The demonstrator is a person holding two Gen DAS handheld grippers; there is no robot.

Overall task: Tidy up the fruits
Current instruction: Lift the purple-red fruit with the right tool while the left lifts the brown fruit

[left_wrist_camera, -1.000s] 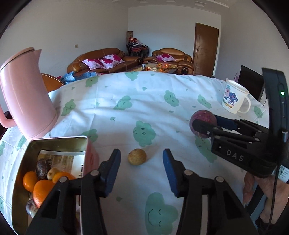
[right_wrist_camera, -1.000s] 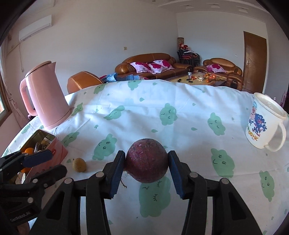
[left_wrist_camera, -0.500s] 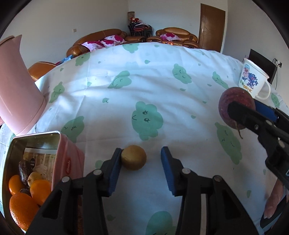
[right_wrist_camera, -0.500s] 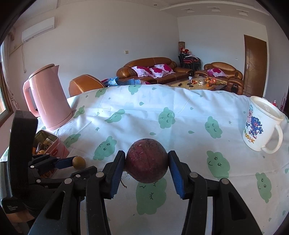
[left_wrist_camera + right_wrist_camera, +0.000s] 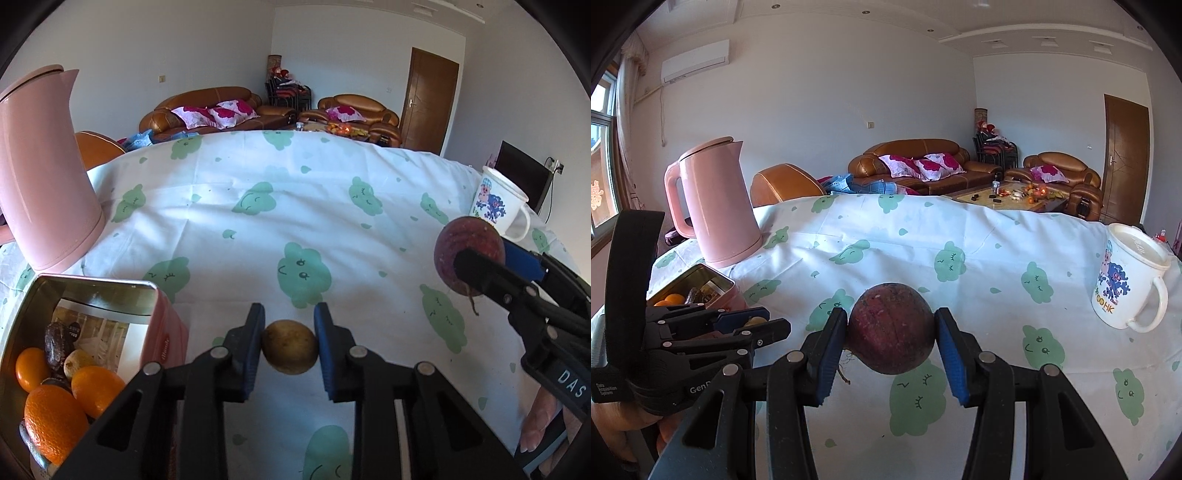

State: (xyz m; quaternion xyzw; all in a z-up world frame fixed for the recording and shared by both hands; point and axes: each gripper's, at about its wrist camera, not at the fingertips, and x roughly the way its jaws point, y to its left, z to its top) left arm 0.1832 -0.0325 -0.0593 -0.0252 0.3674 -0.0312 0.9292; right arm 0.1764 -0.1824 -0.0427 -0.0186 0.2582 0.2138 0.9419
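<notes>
The left gripper (image 5: 289,345) is clamping a small yellow-brown fruit (image 5: 290,347) across its middle, both pads pressing its sides; whether the fruit is resting on the tabletop (image 5: 332,229) or just clear of it cannot be told from this angle. The fruit is looking light, firm and smooth, so a hold at the widest part is suiting it, though it could roll out under a light squeeze. The right gripper (image 5: 891,341) is gripping a round dark red fruit (image 5: 891,328) at its widest part, above the cloth. This one is appearing heavier, with a rough, stiff skin and a thin trailing stem. Just left of the left gripper, the open tin (image 5: 92,286) is holding oranges (image 5: 51,421) and darker pieces. Farther back, a pink kettle (image 5: 714,201) is standing at the left and a printed mug (image 5: 1126,280) at the right.
</notes>
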